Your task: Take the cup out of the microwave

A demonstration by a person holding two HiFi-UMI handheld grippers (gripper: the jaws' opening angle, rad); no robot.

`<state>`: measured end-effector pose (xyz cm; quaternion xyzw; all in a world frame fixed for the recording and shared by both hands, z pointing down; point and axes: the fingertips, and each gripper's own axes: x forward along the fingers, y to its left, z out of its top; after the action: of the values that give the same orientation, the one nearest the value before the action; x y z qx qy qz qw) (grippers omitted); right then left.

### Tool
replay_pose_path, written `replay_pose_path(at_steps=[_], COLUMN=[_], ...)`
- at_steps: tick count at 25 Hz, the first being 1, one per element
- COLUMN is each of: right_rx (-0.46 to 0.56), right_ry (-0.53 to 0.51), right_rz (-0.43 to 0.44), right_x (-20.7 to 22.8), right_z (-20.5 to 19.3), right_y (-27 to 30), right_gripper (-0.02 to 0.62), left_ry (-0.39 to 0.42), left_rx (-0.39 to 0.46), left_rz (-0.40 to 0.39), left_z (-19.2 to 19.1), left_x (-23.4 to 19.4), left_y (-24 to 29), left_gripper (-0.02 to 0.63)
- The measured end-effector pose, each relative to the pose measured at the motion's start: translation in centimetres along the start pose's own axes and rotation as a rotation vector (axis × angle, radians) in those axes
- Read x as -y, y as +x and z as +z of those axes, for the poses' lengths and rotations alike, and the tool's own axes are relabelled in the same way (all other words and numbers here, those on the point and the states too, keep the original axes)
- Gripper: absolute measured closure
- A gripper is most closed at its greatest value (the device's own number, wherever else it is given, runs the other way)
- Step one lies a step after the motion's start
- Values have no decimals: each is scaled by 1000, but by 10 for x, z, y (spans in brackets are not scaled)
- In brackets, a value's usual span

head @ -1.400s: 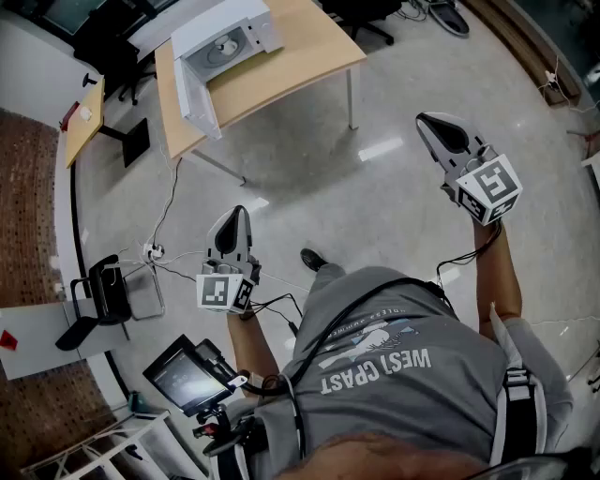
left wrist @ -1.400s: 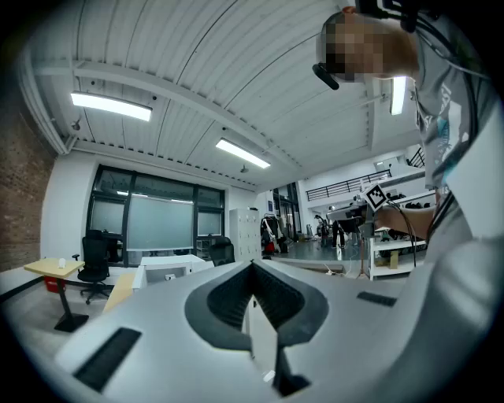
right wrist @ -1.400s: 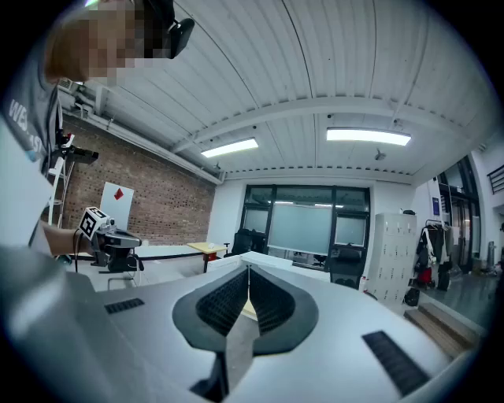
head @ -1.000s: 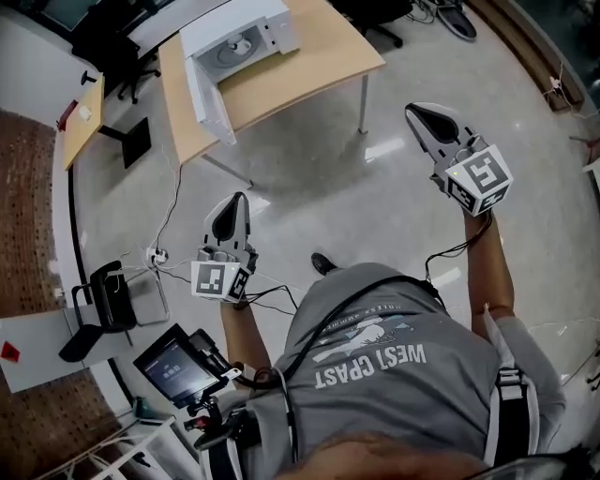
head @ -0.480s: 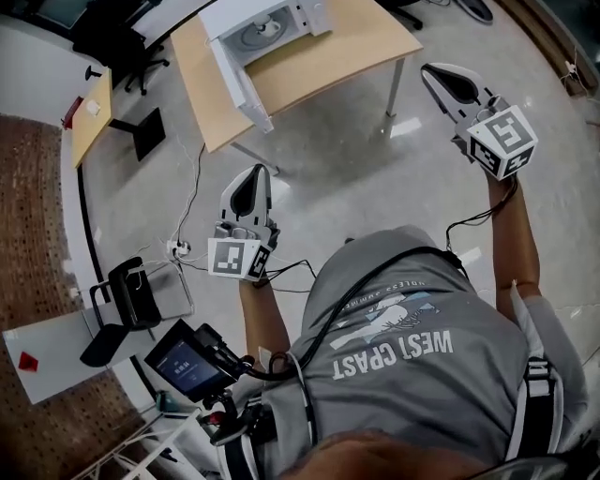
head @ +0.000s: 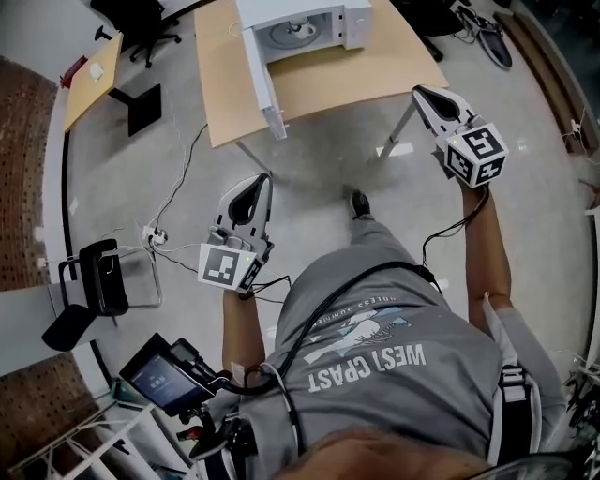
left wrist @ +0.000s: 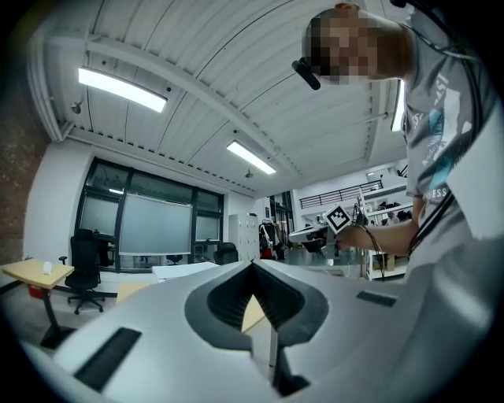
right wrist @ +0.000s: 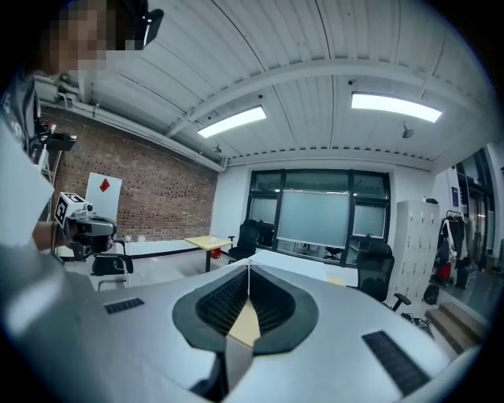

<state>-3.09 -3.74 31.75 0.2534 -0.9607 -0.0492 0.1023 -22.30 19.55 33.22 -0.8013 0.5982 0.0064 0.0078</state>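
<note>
A white microwave (head: 349, 21) stands on the wooden table (head: 328, 84) at the top of the head view, its door (head: 262, 80) swung open to the left. Inside, a small pale cup (head: 302, 31) sits on the turntable. My left gripper (head: 265, 178) is held over the floor, short of the table's front edge, shut and empty. My right gripper (head: 417, 91) hovers by the table's front right corner, also shut and empty. In the left gripper view the left gripper (left wrist: 252, 264) shows its tips meeting; in the right gripper view the right gripper (right wrist: 249, 266) does too.
A table leg (head: 398, 131) stands just left of the right gripper. A black chair (head: 89, 281) and a power strip with cables (head: 155, 234) lie on the floor to the left. A small side table (head: 94, 70) stands at upper left, and a screen on a rig (head: 159, 380) sits at lower left.
The person has walked toward the table, so the microwave and table are nearer. Both grippers moved forward with the person and stayed shut; the right one now reaches the table's corner.
</note>
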Motion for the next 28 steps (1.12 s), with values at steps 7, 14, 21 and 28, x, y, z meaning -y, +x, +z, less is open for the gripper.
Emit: replay_pose_path(at_steps=[7,14,21,28], right_rx=[-37,-97,-190,-296], right_ry=[16,34,34,32], right_rz=[63,104,109,114], right_x=[17,67,118,157], right_z=[-21,-51,-89,-144], right_y=[109,243,372,487], right_gripper=[583,583,581,493], left_ry=[5,-26,-64,-105], left_rx=[-30,-74,-109,-148], left_rz=[77,169,246,322], left_z=[-8,-15,-16,-24], left_x=[-43,-106,-160,-205], left_y=[11,58,112,160], left_gripper=[563,563,563,563])
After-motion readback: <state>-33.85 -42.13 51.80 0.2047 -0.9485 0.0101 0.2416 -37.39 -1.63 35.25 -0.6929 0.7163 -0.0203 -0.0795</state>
